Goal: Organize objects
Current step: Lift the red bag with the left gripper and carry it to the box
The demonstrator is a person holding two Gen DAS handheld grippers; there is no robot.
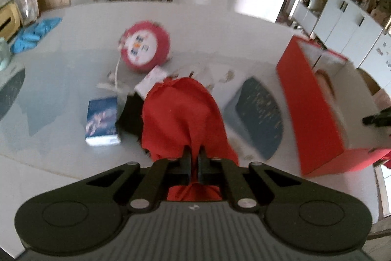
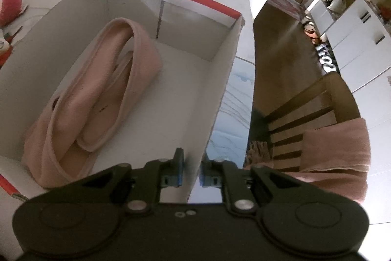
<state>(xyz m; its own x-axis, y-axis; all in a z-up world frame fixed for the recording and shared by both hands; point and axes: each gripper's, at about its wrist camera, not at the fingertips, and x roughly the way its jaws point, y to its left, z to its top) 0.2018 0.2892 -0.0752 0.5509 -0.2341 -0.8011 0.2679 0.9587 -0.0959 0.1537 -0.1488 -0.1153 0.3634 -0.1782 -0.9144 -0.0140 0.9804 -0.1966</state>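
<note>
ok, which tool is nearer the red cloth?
Left. The left tool is shut on the red cloth itself; the right tool is over at the red box, clamping its wall.

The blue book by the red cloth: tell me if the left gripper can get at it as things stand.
Probably not yet. The left gripper is shut on the red cloth, so its jaws are occupied. The blue book lies uncovered on the table beside the cloth, so the way is otherwise free.

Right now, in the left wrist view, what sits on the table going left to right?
Blue gloves → blue-covered book → red cloth held in the left fingers → dark placemat → red cardboard box.
</note>
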